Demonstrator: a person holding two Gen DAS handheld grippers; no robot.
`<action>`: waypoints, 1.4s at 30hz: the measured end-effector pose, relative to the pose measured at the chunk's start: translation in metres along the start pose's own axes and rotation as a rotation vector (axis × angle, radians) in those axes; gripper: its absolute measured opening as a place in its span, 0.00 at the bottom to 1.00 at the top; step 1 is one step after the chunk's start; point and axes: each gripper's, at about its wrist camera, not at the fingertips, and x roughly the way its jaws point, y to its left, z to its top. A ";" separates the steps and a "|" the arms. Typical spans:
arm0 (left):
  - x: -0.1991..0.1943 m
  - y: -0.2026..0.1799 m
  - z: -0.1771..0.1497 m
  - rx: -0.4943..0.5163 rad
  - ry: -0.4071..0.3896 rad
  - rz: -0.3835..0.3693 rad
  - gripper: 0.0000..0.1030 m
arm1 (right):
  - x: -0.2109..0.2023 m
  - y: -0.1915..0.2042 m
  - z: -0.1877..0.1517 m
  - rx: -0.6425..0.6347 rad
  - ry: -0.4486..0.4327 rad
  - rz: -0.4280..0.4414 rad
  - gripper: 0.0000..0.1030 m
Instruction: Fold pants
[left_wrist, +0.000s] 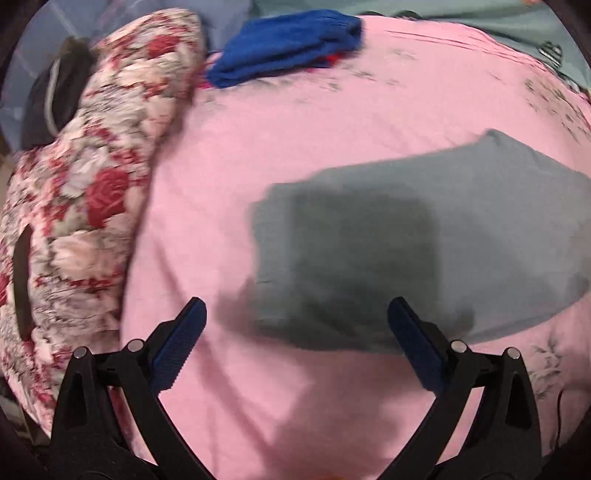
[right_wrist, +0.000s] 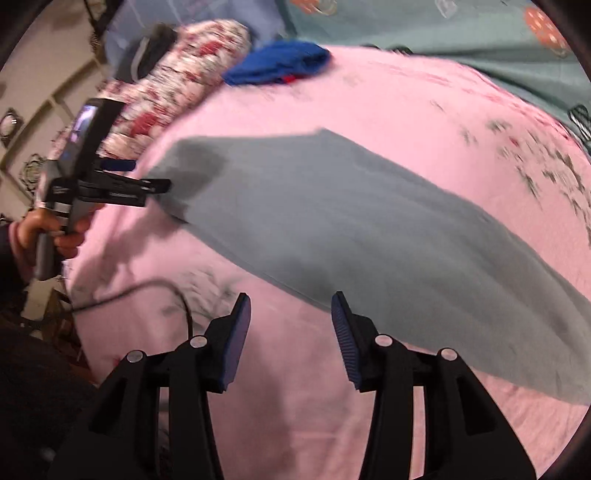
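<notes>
Grey pants lie flat in a long folded strip on the pink bedsheet. My left gripper hovers open and wide over the strip's left end, casting a dark shadow on the cloth, with nothing between its fingers. The right wrist view shows the pants running diagonally from upper left to lower right. My right gripper stands open just above the strip's near edge, holding nothing. That view also catches the left gripper at the strip's far left end, held by a hand.
A floral red and white quilt is bunched along the left of the bed. A folded blue garment lies at the far edge. A black cable trails over the sheet near the left front. Teal bedding lies behind.
</notes>
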 end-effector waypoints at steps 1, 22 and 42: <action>0.000 0.006 0.000 -0.016 0.005 0.003 0.97 | 0.008 0.008 0.006 -0.015 -0.012 0.018 0.45; -0.017 0.053 -0.041 -0.187 0.000 -0.022 0.97 | 0.107 0.084 0.047 -0.265 0.119 0.037 0.12; -0.030 -0.114 0.023 0.005 -0.007 0.041 0.98 | -0.113 -0.190 -0.070 0.599 -0.248 -0.284 0.64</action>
